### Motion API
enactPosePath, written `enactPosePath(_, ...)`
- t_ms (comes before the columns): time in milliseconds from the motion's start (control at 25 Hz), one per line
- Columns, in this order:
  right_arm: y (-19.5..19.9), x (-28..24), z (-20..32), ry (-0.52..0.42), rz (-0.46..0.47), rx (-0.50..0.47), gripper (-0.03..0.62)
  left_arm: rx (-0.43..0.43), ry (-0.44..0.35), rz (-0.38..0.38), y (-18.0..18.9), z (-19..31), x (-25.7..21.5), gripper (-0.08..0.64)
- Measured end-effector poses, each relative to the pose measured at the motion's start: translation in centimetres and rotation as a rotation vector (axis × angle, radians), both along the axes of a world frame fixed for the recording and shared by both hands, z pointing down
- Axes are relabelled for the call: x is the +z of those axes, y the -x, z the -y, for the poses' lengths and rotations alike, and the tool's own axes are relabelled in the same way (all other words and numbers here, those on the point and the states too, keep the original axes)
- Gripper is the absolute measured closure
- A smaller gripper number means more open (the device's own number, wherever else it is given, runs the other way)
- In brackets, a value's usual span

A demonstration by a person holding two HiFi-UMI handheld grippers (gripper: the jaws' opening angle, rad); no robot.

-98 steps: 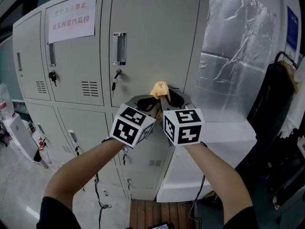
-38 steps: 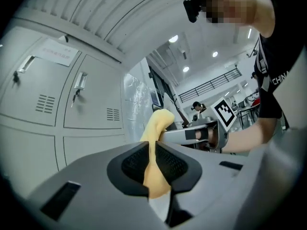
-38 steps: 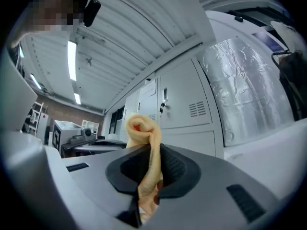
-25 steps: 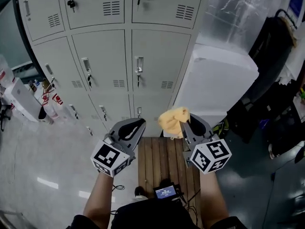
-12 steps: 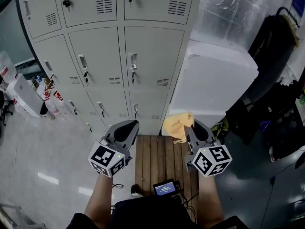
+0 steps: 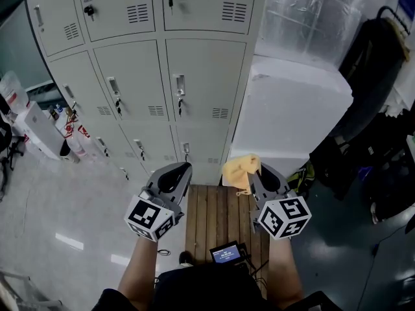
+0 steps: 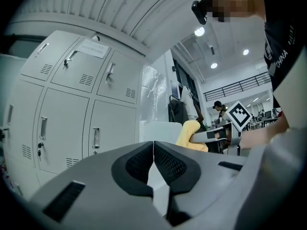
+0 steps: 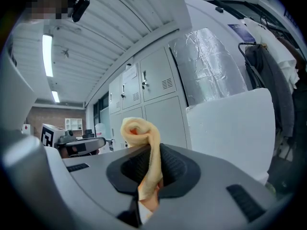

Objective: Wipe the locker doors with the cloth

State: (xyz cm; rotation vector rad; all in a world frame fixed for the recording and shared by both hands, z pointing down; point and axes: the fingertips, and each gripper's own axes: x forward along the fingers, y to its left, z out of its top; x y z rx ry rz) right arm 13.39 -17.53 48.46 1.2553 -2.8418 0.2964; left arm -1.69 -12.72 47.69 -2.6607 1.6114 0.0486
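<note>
In front of the lockers (image 6: 133, 76), the head view shows the left gripper (image 6: 183, 167) and the right gripper (image 6: 254, 168) held low, away from the shut doors (image 6: 204, 76). In the left gripper view, its jaws are pressed together on nothing. In the right gripper view, the jaws pinch the yellow cloth (image 8: 142, 131).

Left gripper (image 6: 176, 171): being held low before the body, jaws pressed together, nothing between them.
Right gripper (image 6: 254, 172): being held level beside the left, jaws clamped on a yellow cloth (image 6: 238, 170).
Forearms (image 6: 144, 267): being stretched forward, roughly parallel.
</note>
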Motion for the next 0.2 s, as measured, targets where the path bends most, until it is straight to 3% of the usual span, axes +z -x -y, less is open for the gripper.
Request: enactPosePath(200,0.1,-0.2,-0.1,-0.011,-0.017,-0.018,0.529,0.004,-0.004,0.018,-1.3,0.1,0.0,0.540)
